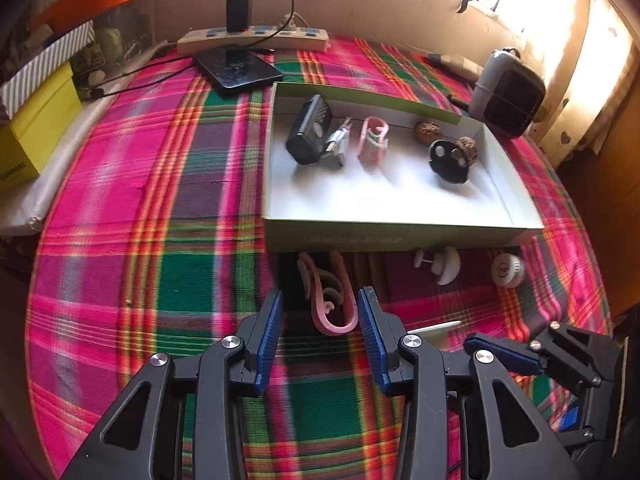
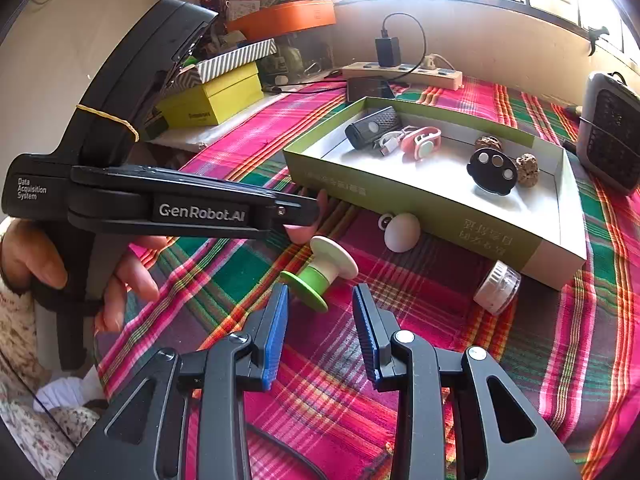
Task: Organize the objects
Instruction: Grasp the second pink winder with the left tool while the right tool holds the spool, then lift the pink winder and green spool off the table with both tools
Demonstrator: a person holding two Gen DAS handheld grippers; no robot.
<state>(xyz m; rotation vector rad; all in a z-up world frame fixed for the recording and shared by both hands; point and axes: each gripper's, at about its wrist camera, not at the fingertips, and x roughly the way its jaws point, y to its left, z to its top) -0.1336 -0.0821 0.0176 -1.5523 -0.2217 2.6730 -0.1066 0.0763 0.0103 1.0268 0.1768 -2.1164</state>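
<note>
Left gripper (image 1: 320, 312): jaws apart, one on either side of a pink hooked clip (image 1: 330, 296) lying on the plaid cloth (image 1: 140, 200); contact with the clip cannot be told, the view being motion-blurred.

Right gripper (image 2: 320, 320): jaws apart, holding nothing, just near of a green-and-white spool (image 2: 320, 272) on the cloth.

Tray: shallow green box (image 1: 360, 236), white inside, far of both grippers. Contents, left to right:
- black clip-on device (image 1: 308, 132), far left;
- white cable plug (image 1: 338, 142), touching it;
- pink clip-shaped item (image 1: 372, 138);
- walnut (image 1: 428, 131), by the far wall;
- black disc with holes (image 1: 448, 162), tilted;
- second walnut (image 1: 466, 151), just beside the disc.

Loose on the cloth, against the tray's near wall: white knob-shaped piece (image 1: 442, 264) and white ribbed cap (image 1: 508, 270), the latter to the right.

Far edge: power strip (image 1: 256, 38) with black charger, dark phone (image 1: 238, 68) before it; small heater (image 1: 508, 98) far right; yellow box (image 1: 36, 128) far left.

Right view only: the spool, and the hand (image 2: 80, 264) holding the left gripper, whose body hides most of the pink clip. Left view only: the clip whole.

Print on the tray wall is illegible.
</note>
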